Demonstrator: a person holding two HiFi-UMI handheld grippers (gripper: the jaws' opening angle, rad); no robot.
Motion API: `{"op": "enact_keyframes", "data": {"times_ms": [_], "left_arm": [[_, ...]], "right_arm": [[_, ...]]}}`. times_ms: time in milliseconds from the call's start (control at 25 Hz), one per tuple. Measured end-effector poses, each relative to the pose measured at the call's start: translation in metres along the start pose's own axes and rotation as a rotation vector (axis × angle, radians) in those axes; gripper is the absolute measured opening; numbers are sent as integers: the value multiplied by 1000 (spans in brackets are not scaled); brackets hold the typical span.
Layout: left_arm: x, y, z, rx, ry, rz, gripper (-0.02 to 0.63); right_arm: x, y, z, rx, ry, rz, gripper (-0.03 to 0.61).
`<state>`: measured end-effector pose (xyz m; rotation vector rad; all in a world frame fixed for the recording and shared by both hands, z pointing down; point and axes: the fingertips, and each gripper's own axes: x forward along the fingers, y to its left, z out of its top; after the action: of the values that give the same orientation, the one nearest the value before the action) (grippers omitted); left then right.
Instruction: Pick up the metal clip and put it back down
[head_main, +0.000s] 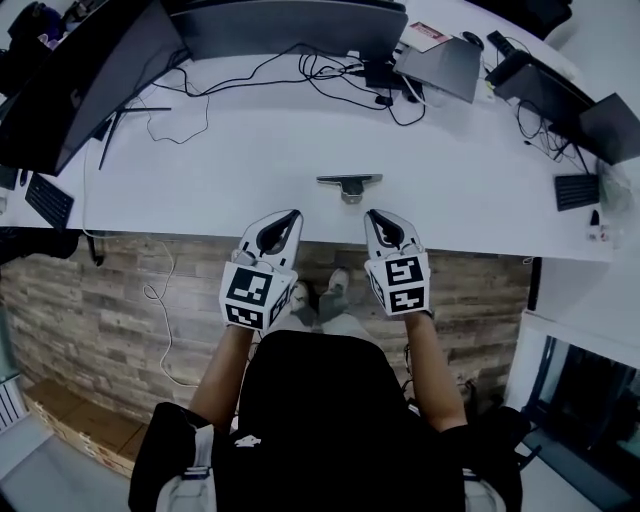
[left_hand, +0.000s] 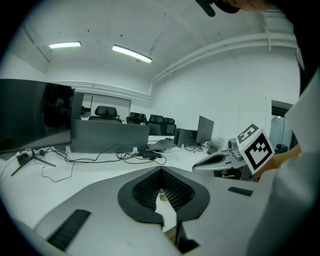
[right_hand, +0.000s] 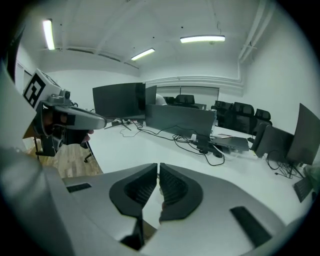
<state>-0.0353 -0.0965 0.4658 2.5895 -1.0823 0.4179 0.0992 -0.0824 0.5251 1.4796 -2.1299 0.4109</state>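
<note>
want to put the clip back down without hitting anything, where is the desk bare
Bare: the white desk on both sides of the metal clip, between the left keyboard and the right keyboard, up to the front edge. Crowded: the back, with the cables, the monitor and the laptop.

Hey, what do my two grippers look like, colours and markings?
The left hand-held gripper and right hand-held gripper match: pale grey pointed shells, black ribbed pads inside the jaws, and a white cube with black square markers at the rear of each.
</note>
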Motion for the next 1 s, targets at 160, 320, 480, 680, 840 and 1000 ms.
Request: {"op": "enact_keyframes", "data": {"times_ms": [160,320,480,680,840,1000], "left_arm": [[11,9,-8,-73,15,50,9],[23,15,-15,-112,23,87,9],[30,20,-30,-154,41,122,9],[35,24,-54,-198,79,150,9],[37,25,-74,-213,117,163,9],[39,25,-87,-234,140,171,9]], "right_arm": [[22,-5,-15,-57,74,45,28],[46,-6,-28,-145,135,93,28],[68,-8,-40,-179,171,147,36],[94,-9,-55,-268,229,192,98],[113,-7,-68,-384,273,214,134],[133,-7,-83,-521,309,226,147]]}}
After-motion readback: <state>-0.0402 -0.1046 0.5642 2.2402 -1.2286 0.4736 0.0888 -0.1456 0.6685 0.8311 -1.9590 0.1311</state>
